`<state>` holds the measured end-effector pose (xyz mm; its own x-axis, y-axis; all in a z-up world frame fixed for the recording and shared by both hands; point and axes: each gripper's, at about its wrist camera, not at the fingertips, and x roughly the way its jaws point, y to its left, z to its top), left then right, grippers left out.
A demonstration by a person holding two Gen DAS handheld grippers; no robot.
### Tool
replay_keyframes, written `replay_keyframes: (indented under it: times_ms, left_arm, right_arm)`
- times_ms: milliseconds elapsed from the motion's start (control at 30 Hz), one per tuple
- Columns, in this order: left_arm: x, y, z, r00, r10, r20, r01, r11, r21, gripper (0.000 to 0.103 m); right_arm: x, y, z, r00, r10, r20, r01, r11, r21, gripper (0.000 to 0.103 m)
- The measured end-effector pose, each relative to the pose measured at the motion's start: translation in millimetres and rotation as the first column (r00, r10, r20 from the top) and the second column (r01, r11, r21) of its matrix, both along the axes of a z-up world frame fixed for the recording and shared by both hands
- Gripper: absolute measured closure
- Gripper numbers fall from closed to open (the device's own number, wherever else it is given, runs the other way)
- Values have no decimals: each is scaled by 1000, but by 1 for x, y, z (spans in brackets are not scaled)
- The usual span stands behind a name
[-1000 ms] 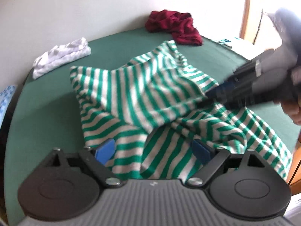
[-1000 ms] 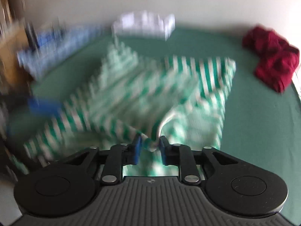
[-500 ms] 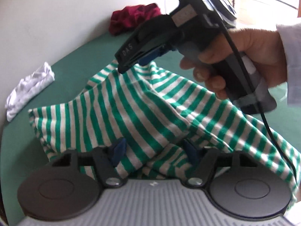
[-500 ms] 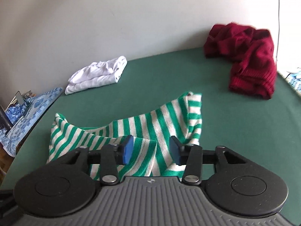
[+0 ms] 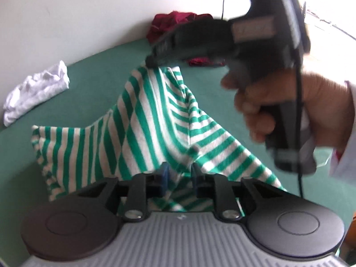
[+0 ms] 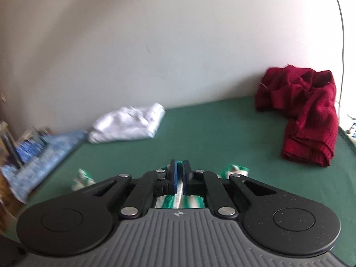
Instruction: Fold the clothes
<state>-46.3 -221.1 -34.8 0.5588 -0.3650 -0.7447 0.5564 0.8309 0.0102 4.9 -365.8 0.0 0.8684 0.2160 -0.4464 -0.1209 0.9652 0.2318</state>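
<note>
A green-and-white striped shirt (image 5: 142, 129) lies on the green table (image 5: 93, 89), pulled up into a peak. My left gripper (image 5: 179, 173) is shut on a fold of the striped shirt at its near edge. My right gripper (image 6: 179, 173) is shut on another edge of the striped shirt (image 6: 178, 201), which shows between its fingers. In the left wrist view the right gripper (image 5: 153, 63) holds the shirt's peak up off the table.
A folded white garment (image 5: 35, 91) lies at the back left by the wall, also in the right wrist view (image 6: 126, 124). A crumpled dark red sweater (image 6: 304, 113) lies at the back right. A blue patterned cloth (image 6: 40, 153) lies beyond the table's left edge.
Both grippers have shut on the striped shirt. The right gripper has lifted its edge, pulling the cloth into a peak.
</note>
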Motion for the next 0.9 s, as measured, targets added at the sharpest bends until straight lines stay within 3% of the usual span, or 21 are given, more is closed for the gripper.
replay_keyframes:
  times_ms: [33, 100, 133, 200, 233, 300, 333, 433, 533, 567, 600, 667, 733, 767, 800, 900]
  left_arm:
    - [1, -3, -5, 1000, -3, -8, 3, 1000, 11, 71]
    - [-1, -7, -13, 1000, -8, -7, 9, 1000, 26, 65]
    - [-5, -5, -12, 1000, -17, -2, 17, 1000, 23, 56]
    - [-12, 9, -7, 1000, 6, -3, -6, 1000, 4, 49]
    - [-15, 16, -5, 1000, 18, -4, -18, 1000, -6, 44]
    - [-22, 30, 0, 999, 42, -6, -43, 999, -25, 28]
    - [-25, 38, 3, 998, 54, -7, -55, 998, -35, 21]
    - [-30, 53, 5, 996, 90, -26, -91, 995, -47, 24]
    - [-25, 35, 0, 997, 66, -29, -66, 998, -16, 28]
    - [-26, 24, 0, 999, 44, 5, -44, 999, 9, 24]
    - [-27, 13, -1, 999, 21, 39, -22, 999, 35, 19]
    - [-23, -6, -9, 998, 5, 70, -13, 994, 112, 32]
    - [-18, -13, -12, 1000, 11, 25, -13, 996, 86, 57]
    - [-19, -15, -10, 999, 24, 29, -26, 997, 69, 64]
    - [-16, -18, -7, 999, 29, 37, -32, 997, 67, 87]
    - [-7, -26, 0, 998, 45, 50, -47, 998, 50, 103]
  right_arm:
    - [4, 0, -7, 999, -23, -24, 23, 999, -26, 103]
    - [10, -8, -22, 992, -75, -99, 69, 996, -58, 103]
    - [10, -15, -26, 989, -85, -122, 81, 996, -34, 103]
    - [4, -30, -22, 989, -93, -113, 101, 992, 74, 93]
    - [3, -31, -19, 992, -50, -112, 63, 991, 117, 90]
    - [0, -35, -14, 994, 37, -104, -15, 979, 203, 62]
    - [-2, -36, -12, 992, 78, -98, -52, 969, 241, 56]
    - [1, -25, -17, 979, 167, -114, -134, 958, 255, 54]
    - [10, -7, -23, 970, 170, -172, -139, 974, 179, 55]
    - [12, -2, -25, 966, 175, -192, -145, 977, 158, 58]
    - [11, 2, -24, 964, 180, -195, -158, 980, 125, 69]
    - [7, 8, -22, 963, 188, -192, -180, 982, 59, 96]
    - [3, 8, -19, 966, 192, -174, -190, 981, 29, 97]
    - [1, 4, -15, 970, 188, -156, -184, 982, 37, 97]
    - [0, 1, -10, 974, 182, -137, -178, 983, 45, 98]
    - [0, -11, 3, 988, 141, -69, -138, 989, 52, 99]
